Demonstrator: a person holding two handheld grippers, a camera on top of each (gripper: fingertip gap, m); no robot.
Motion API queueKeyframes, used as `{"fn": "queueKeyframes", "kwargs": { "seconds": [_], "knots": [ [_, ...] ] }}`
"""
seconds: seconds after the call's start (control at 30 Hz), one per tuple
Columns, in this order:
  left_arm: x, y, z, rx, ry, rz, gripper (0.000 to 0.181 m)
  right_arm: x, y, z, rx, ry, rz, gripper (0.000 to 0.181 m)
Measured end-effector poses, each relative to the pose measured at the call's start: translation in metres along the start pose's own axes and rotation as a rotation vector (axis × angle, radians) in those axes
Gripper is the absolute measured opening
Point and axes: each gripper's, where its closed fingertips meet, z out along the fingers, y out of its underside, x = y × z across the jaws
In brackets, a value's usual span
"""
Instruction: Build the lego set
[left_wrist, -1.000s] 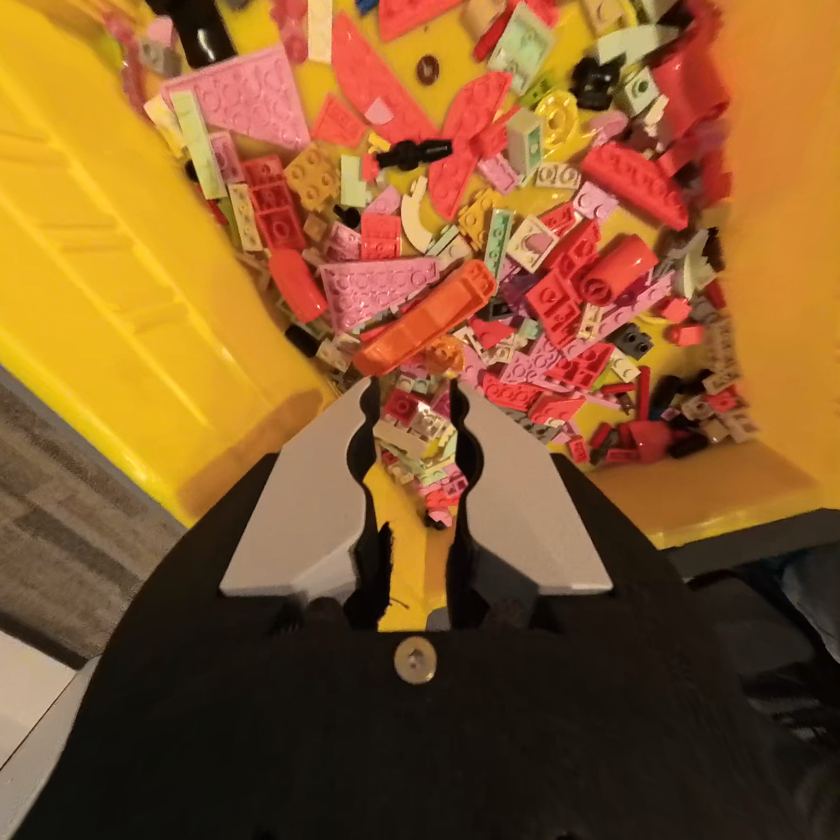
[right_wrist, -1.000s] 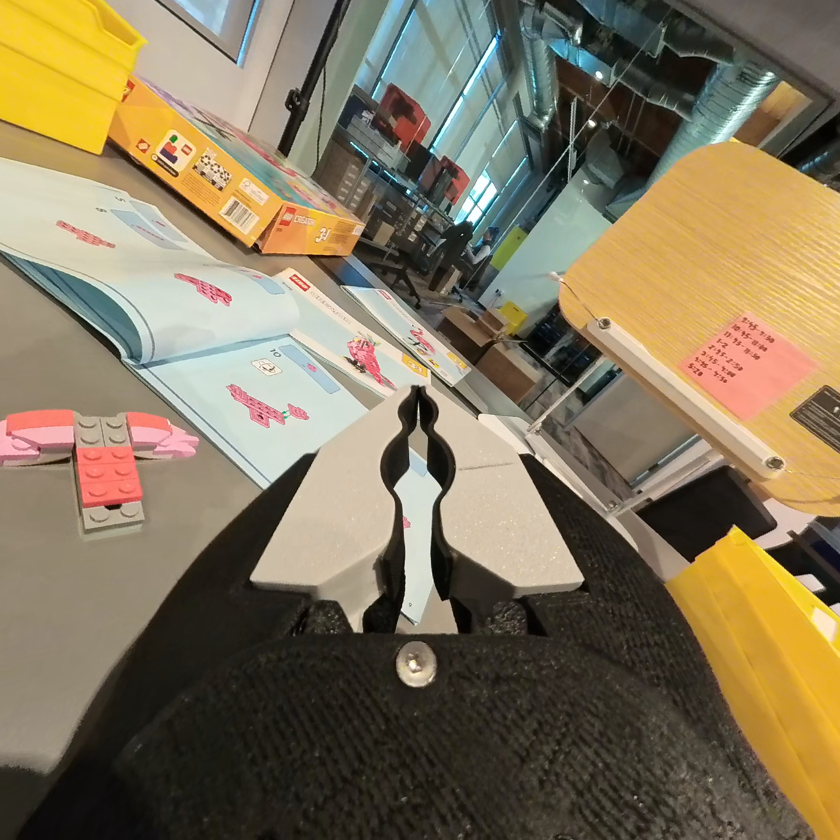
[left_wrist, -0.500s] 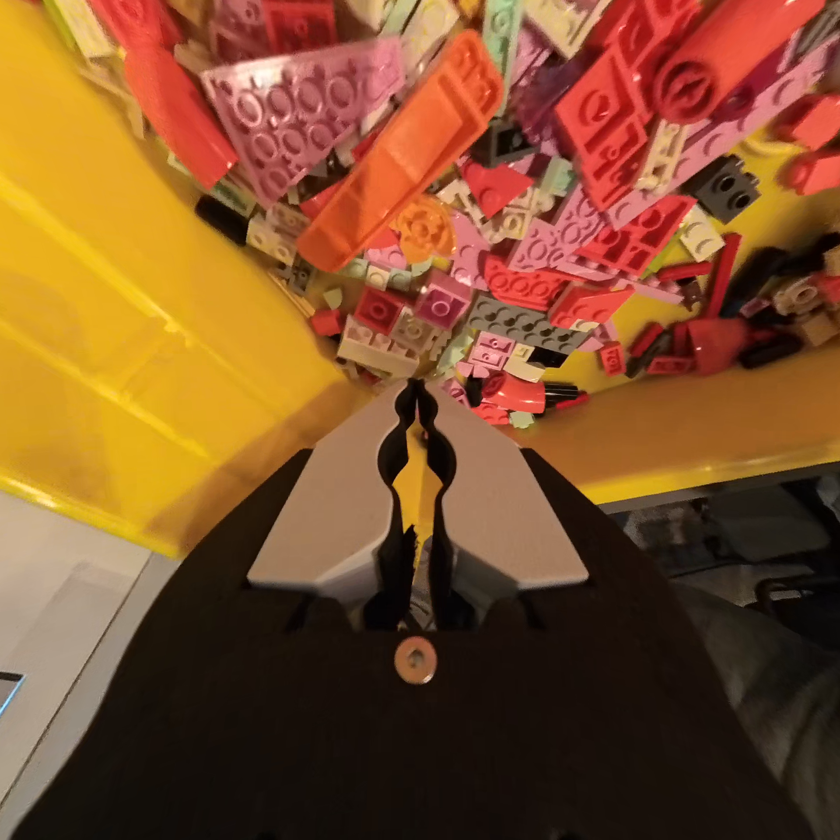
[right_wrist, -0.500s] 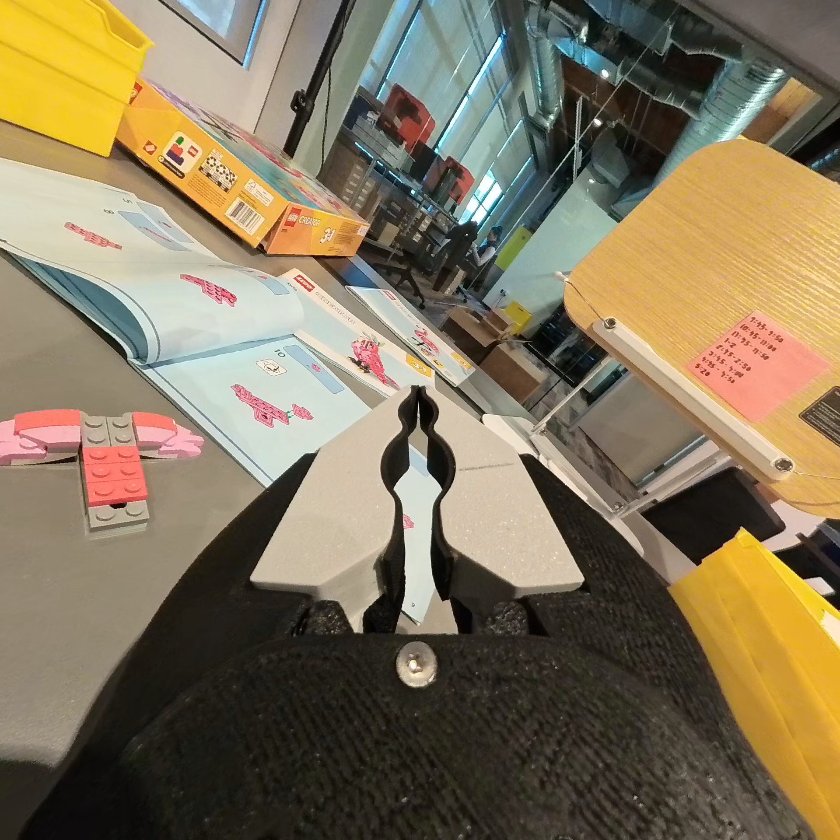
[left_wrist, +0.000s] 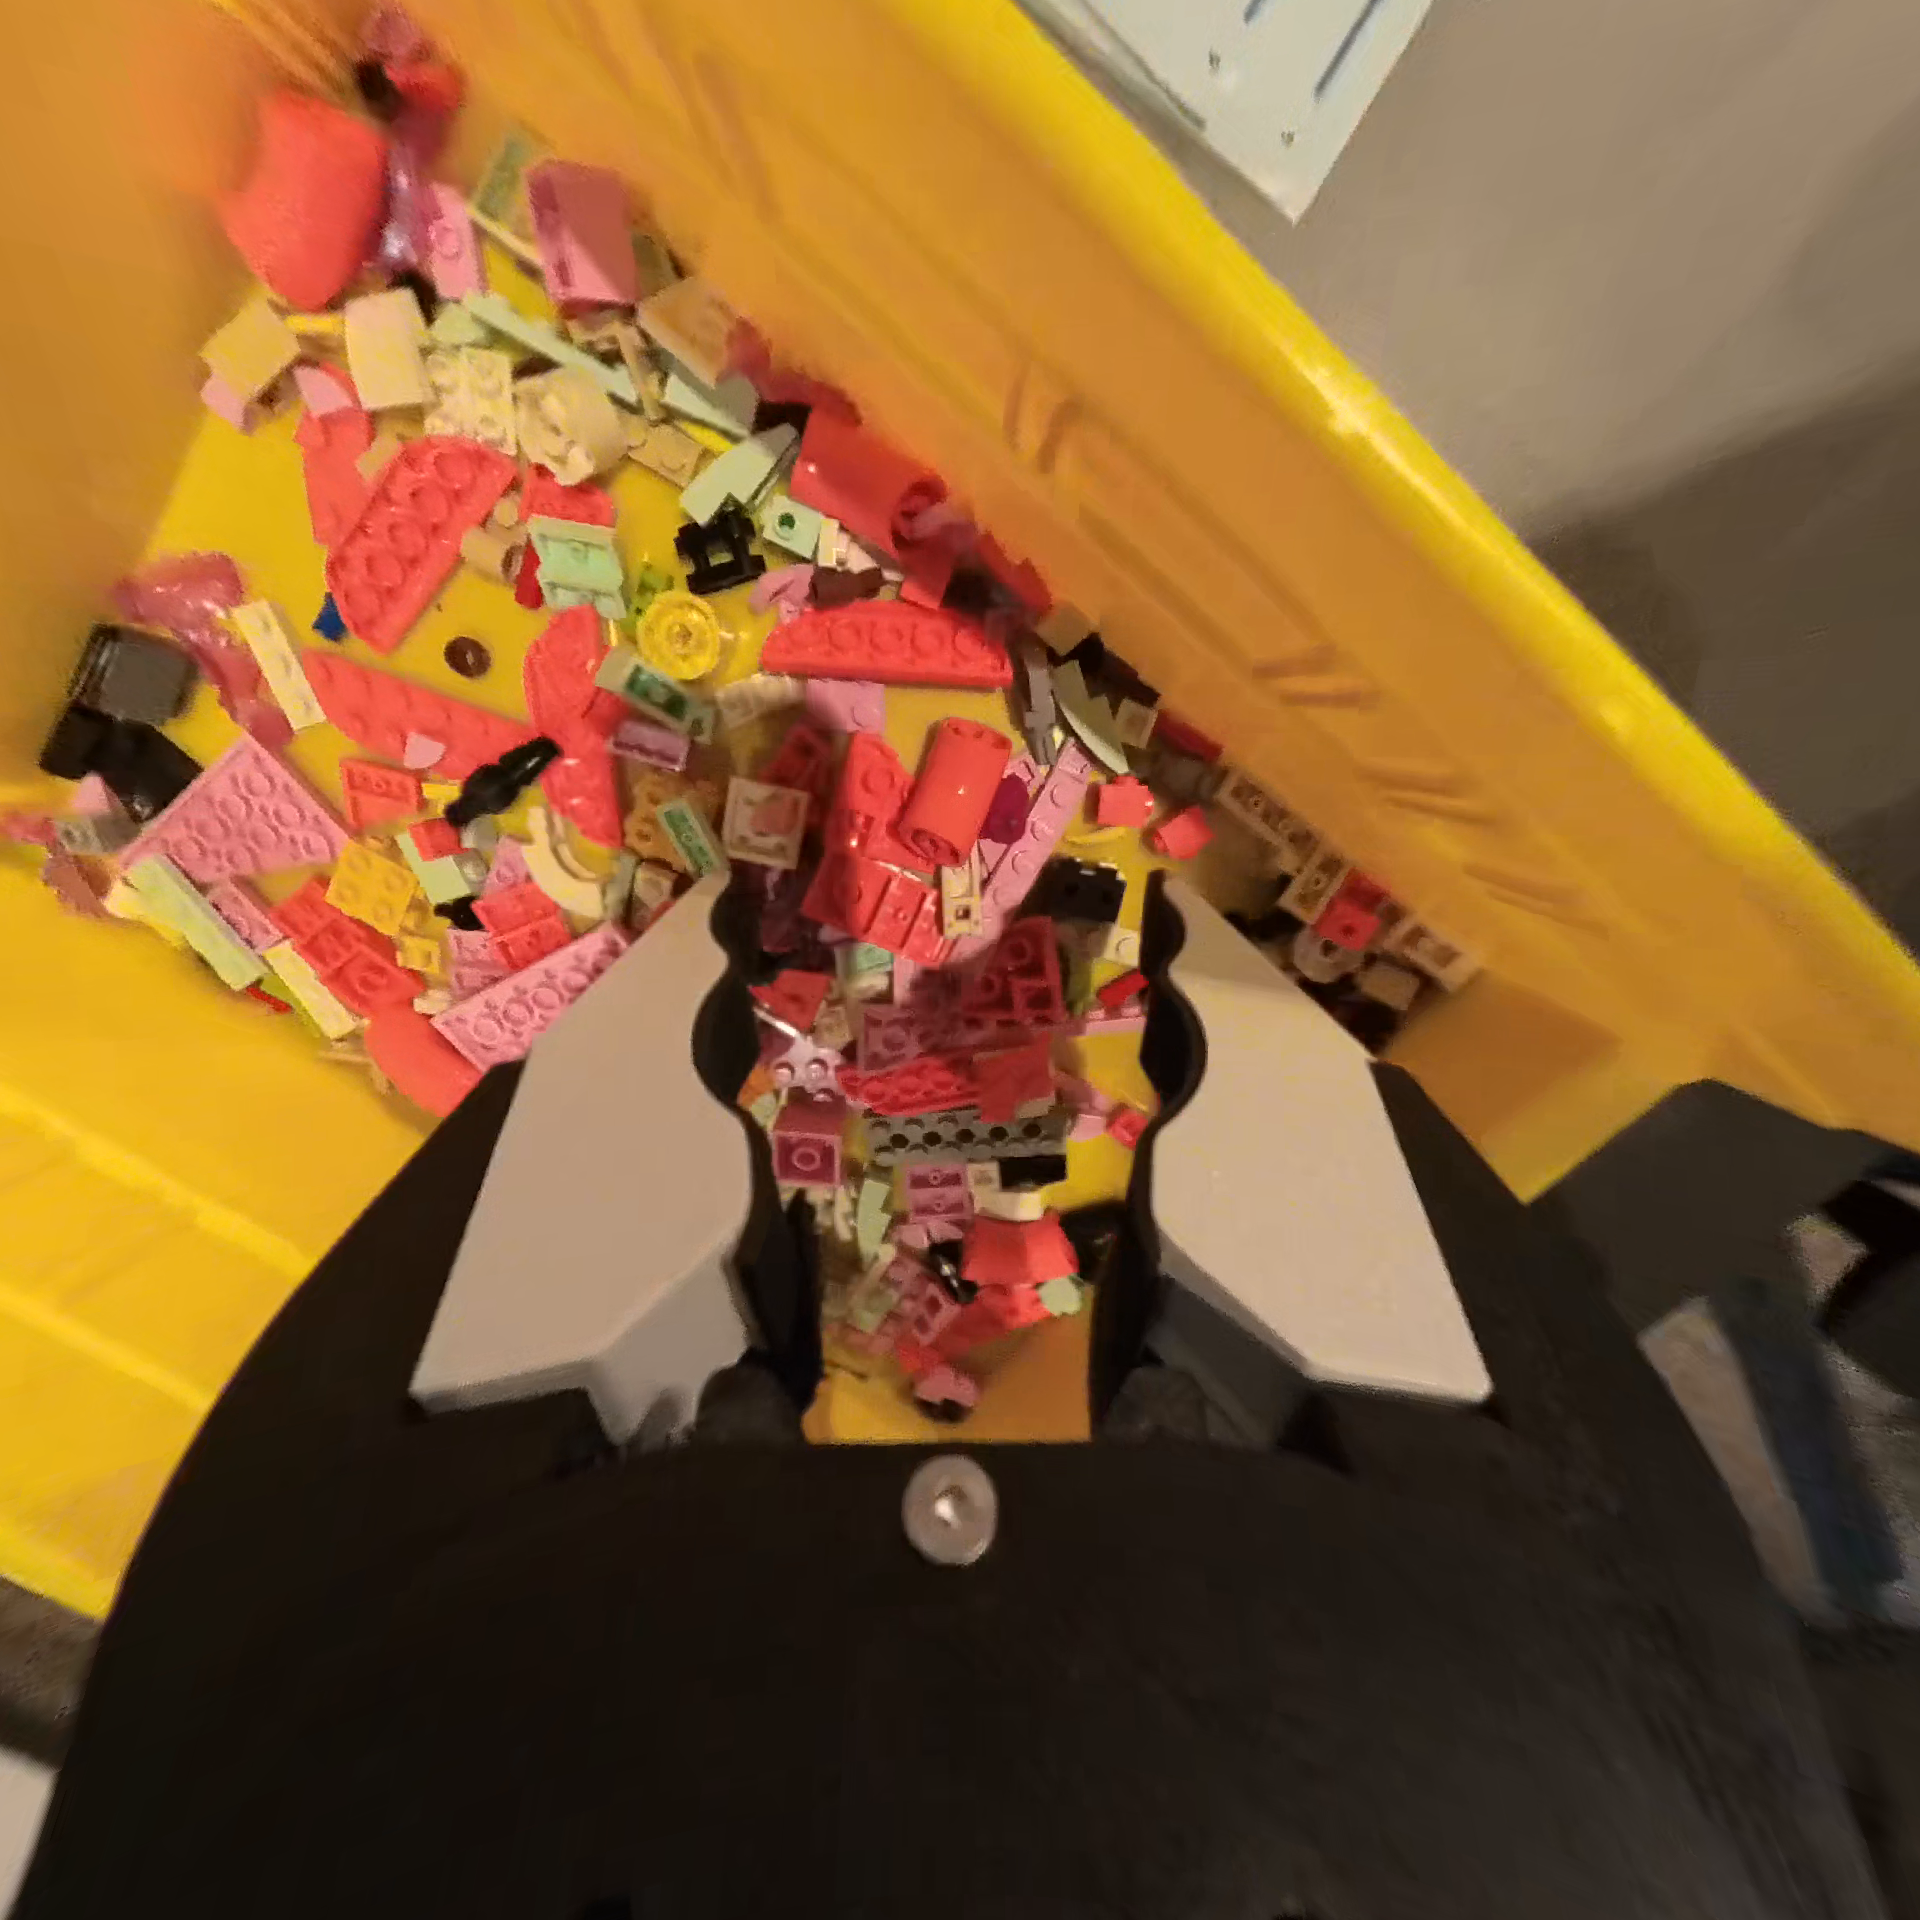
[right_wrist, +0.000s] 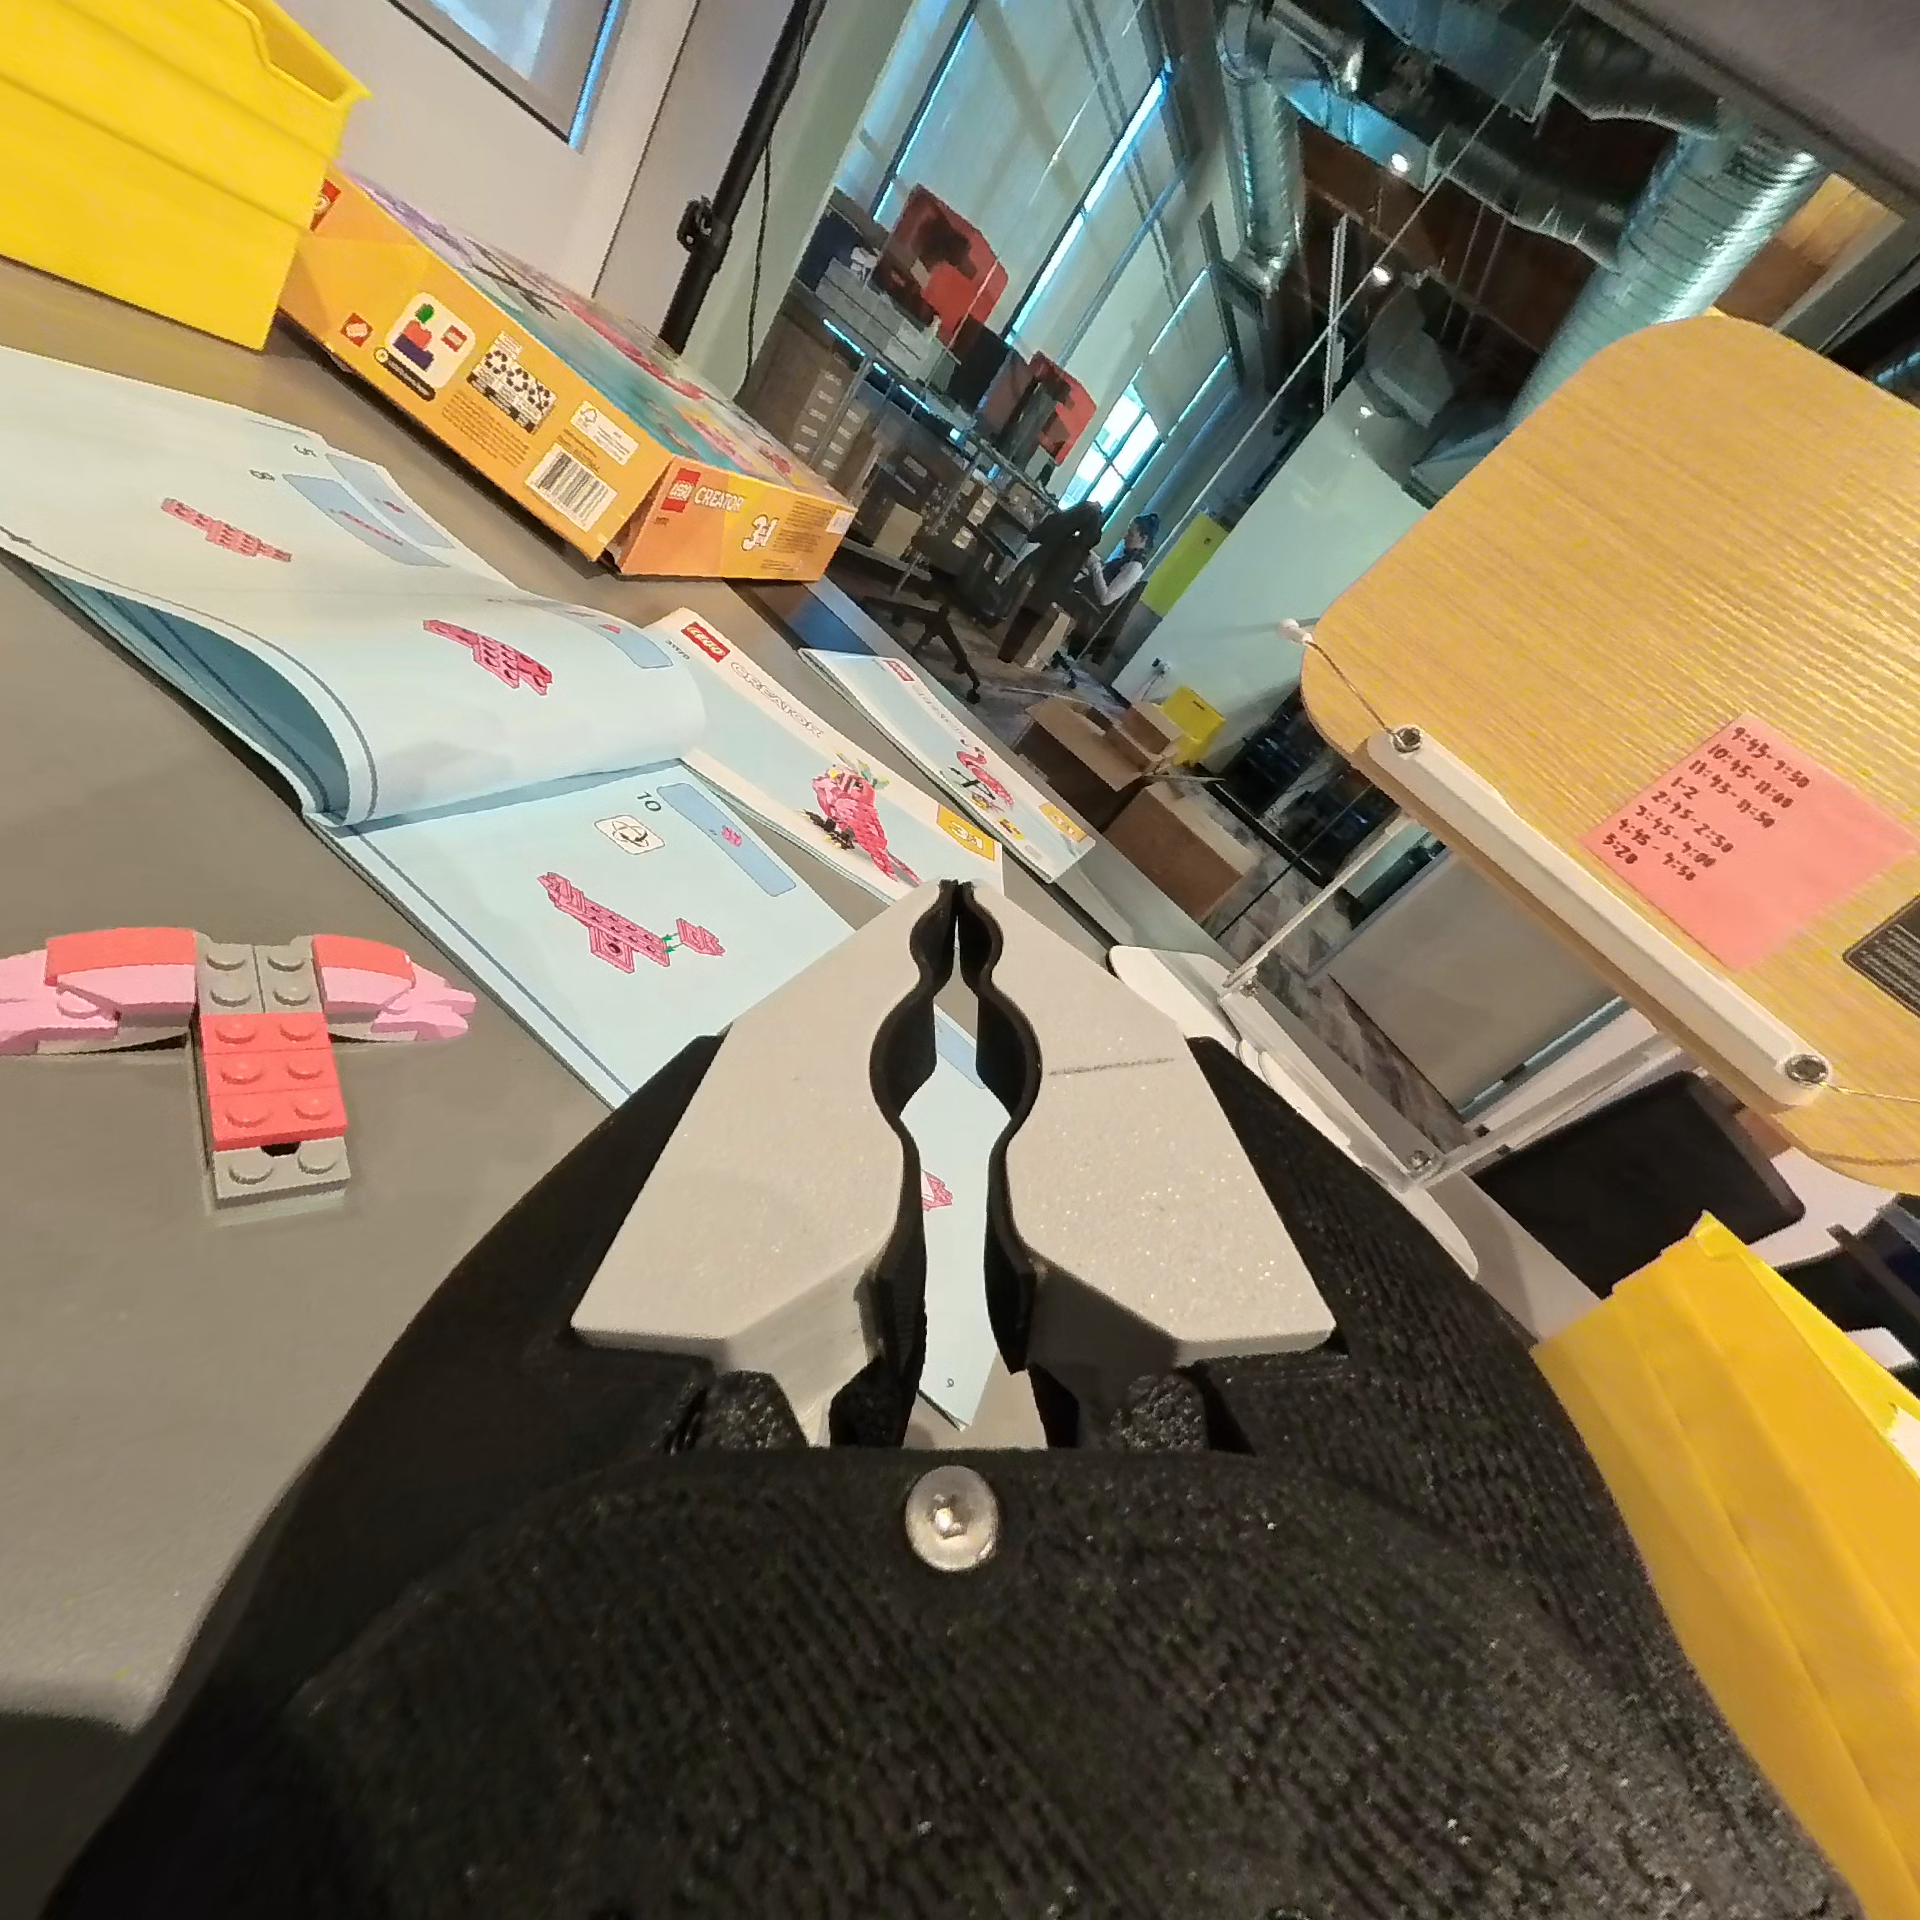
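- The grey surface (right_wrist: 156, 1403) is seen in the right wrist view; an open manual (right_wrist: 436, 707), a box (right_wrist: 540, 436) and the part-built model (right_wrist: 260, 1049) are carried on it.
- A yellow bin (left_wrist: 1195, 436) fills the left wrist view; loose bricks (left_wrist: 623, 675) are heaped on its floor, mostly red, pink and pale green.
- The left gripper (left_wrist: 940, 925) is held over the bin with its fingers spread wide and nothing between them.
- The right gripper (right_wrist: 954, 904) is held low over the surface, fingers closed tip to tip on nothing, pointed past the manual's page.
- The model lies well left of the right gripper and is not touched; its pink and red wings run across the view, while its grey and red centre strip runs toward the camera.
- A grey holed plate (left_wrist: 966, 1132) lies framed between the left fingers, below the tips; its long axis runs across the gap, so it is judged awkward to pinch by its ends without a wrist turn.
- A red cylinder (left_wrist: 951, 790) lies just beyond the left fingertips, its axis tilted up and to the right.
- The left gripper is judged nearer the next brick; which brick is wanted cannot be told.
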Motion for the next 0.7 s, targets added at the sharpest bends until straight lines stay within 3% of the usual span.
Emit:
{"fn": "queueKeyframes", "kwargs": {
  "seconds": [0.17,0.37,0.57,0.7],
  "knots": [
    [-0.003,0.011,0.014,-0.044,-0.047,0.043,0.069,-0.001,0.001,0.002,-0.005,-0.004,-0.001,0.000],
    [-0.058,0.028,-0.005,-0.115,-0.261,-0.076,0.057,0.001,0.001,0.004,-0.007,0.008,-0.014,0.000],
    [-0.091,-0.016,-0.057,0.096,-0.163,-0.390,0.060,0.006,0.000,0.005,0.000,0.047,-0.051,0.000],
    [-0.107,-0.021,-0.057,0.125,-0.074,-0.577,0.062,0.008,-0.005,0.005,0.034,0.064,-0.056,0.005]
  ]
}}
